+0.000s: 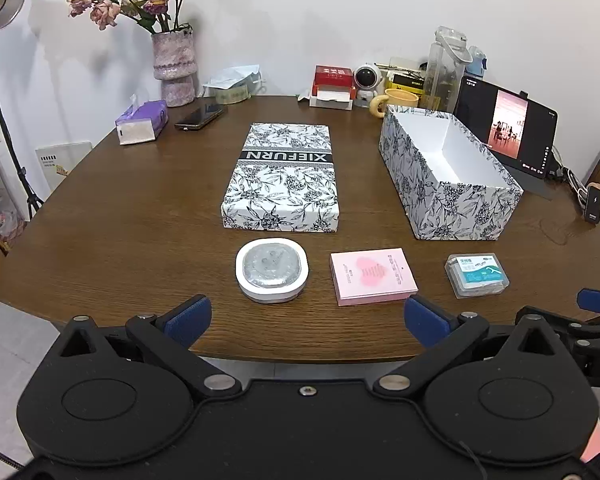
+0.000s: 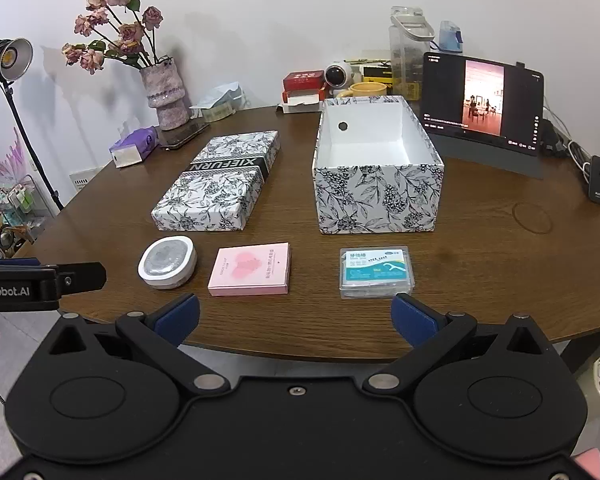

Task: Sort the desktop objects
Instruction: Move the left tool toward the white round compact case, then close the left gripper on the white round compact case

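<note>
Three small things in row along near edge of table (image 1: 140, 216): round tin (image 1: 272, 270), pink box (image 1: 373, 276), floss box (image 2: 376, 272). Open box (image 2: 380, 168) behind, ready to fill. Left gripper (image 1: 306, 320) and right gripper (image 2: 296, 318) both spread wide, holding nothing.

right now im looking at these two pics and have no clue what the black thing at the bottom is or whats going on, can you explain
The black shape at the bottom of each picture is a hand-held gripper: a person carries one in each hand, and a wide-angle camera on each looks forward past its two blue-padded fingers. One picture is from the left hand-held gripper, the other from the right hand-held gripper. Both are open and hold nothing, hovering at the near edge of a brown table.

On the table, a near row: a round white case, a pink box and a clear floss box. Behind them lie a floral lid and an open, empty floral box. At the back are a tablet, a vase and other clutter.
</note>
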A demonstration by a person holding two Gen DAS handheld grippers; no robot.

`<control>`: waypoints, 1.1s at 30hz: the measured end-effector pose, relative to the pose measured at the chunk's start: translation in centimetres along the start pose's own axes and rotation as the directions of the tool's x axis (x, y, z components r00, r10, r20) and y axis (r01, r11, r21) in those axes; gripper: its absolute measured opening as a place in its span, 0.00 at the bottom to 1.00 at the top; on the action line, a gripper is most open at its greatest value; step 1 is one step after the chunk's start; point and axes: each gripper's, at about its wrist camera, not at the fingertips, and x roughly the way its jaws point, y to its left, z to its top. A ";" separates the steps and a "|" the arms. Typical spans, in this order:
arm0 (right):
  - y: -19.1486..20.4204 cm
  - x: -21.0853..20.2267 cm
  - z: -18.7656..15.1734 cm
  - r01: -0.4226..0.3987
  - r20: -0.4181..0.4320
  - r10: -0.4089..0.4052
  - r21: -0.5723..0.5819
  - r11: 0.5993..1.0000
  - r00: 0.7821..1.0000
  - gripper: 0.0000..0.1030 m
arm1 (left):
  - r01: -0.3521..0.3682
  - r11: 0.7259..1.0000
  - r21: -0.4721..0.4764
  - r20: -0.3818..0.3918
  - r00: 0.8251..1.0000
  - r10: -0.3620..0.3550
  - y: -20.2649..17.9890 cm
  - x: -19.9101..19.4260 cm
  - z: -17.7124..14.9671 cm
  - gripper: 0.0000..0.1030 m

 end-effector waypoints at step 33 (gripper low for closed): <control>-2.1 5.9 2.1 0.022 -0.117 -0.021 0.005 1.000 0.993 1.00 | -0.040 0.999 -0.028 -0.156 0.987 0.035 -0.2 8.7 3.6 1.00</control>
